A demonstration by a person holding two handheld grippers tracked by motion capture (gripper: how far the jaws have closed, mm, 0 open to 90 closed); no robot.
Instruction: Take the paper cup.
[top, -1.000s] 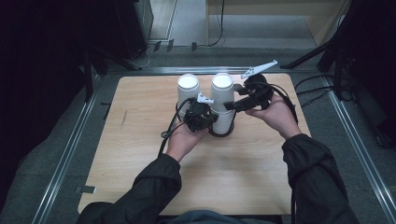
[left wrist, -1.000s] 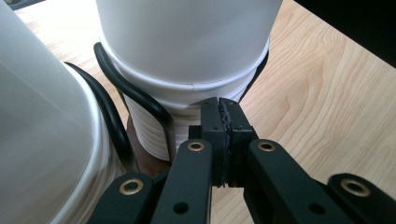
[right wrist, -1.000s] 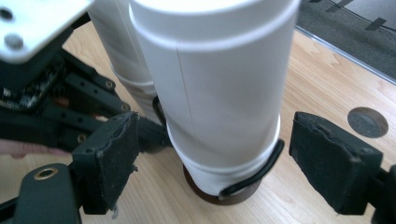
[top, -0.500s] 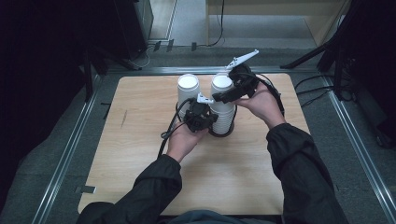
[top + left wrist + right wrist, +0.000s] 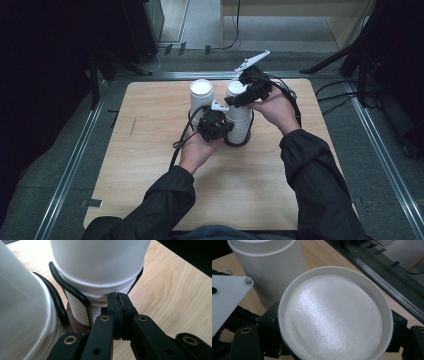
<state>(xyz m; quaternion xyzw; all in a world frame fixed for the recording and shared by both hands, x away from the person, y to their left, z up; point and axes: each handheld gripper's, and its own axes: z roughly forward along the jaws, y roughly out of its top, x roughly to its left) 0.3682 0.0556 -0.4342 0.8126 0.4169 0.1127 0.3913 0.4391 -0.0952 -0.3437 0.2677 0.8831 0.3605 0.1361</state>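
Light wooden table [image 5: 150, 165], grey carpet floor [image 5: 30, 170], metal rails [image 5: 65, 170], dark surroundings, floor cables [image 5: 335, 87]

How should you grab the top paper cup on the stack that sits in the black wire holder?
Grip the top cup by its side wall just under the upturned base, coming from above with one jaw on each side. It sits upside down, nested on the stack, so its bottom faces up and the wall is all that's exposed. The right hand-held gripper already straddles it this way.

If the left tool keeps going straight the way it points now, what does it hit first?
Most likely the ribbed lower rims of the white paper cup stack in the black wire holder. The left tool, jaws shut, already sits right at them; whether it touches I cannot tell.
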